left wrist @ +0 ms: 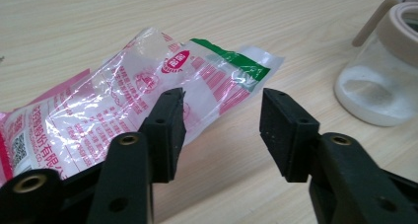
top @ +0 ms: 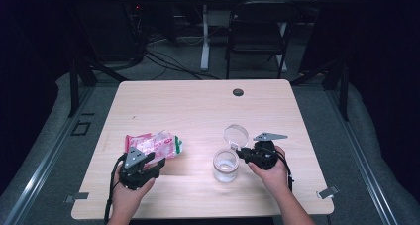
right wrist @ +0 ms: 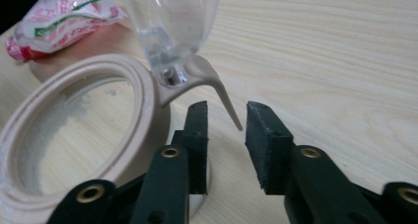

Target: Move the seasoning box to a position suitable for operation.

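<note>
Now jar (top: pixel 226 165) open; fingers (right wrist: pixel 197 130) apart

A black folding chair (top: pixel 257 29) stands beyond the wooden table (top: pixel 198 106).

packet: a crinkled clear plastic packet (left wrist: pixel 148 91) printed in pink and red with a green strip at one end, lying flat on the bench (top: pixel 198 106), its near edge just ahead of the left hand-held gripper (left wrist: pixel 222 130) and beside its left jaw.
jar: a clear glass jar (top: pixel 226 165) with a beige rim, upright, white powder in the bottom, just beside the right hand-held gripper (right wrist: pixel 224 135).
lid: the clear hinged lid (top: pixel 236 134) stands swung open; its beige tab (right wrist: pixel 224 103) points down between that gripper's parted jaws, untouched.
</note>
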Motion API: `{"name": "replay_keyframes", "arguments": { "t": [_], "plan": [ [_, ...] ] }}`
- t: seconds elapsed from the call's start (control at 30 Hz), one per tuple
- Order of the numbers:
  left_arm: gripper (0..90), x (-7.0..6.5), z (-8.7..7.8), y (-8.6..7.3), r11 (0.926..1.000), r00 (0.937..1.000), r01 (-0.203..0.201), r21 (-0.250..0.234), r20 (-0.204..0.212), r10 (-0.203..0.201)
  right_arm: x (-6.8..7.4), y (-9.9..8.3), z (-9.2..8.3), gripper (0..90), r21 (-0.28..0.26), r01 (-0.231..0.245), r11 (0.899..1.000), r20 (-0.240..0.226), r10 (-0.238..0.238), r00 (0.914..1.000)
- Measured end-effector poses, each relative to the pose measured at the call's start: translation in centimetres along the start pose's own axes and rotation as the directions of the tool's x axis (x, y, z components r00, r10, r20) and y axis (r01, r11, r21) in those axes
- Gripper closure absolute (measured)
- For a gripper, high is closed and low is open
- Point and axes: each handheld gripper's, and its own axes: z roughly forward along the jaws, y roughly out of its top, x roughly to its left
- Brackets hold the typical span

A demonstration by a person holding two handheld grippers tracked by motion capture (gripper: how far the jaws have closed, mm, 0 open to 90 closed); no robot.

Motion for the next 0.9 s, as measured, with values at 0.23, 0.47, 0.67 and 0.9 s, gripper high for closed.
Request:
{"name": "replay_keyframes", "arguments": {
  "t": [0.23, 0.47, 0.67, 0.9],
  "plan": [
    [47.9, -0.5, 1.3, 0.2, 0.9987, 0.9988, -0.041, 0.032, -0.024, 0.042, -0.5, -0.8, -1.1, 61.2, -0.014, -0.010, 1.000, 0.030, 0.010, 0.9995],
    [41.9, -1.9, 3.3, 0.6, 0.9851, 0.9856, -0.147, 0.089, -0.072, 0.153, -1.1, -1.7, -2.5, 57.5, -0.050, -0.040, 0.998, 0.052, 0.043, 0.9977],
    [37.5, -2.5, 5.2, 0.7, 0.9694, 0.9653, -0.214, 0.121, -0.126, 0.229, -1.4, -2.6, -3.8, 55.8, -0.064, -0.049, 0.997, 0.081, 0.054, 0.9952],
    [37.6, -2.9, 7.1, 0.4, 0.9410, 0.9247, -0.290, 0.174, -0.202, 0.323, -1.6, -3.4, -4.9, 55.2, -0.075, -0.059, 0.995, 0.110, 0.067, 0.9917]
  ]
}}
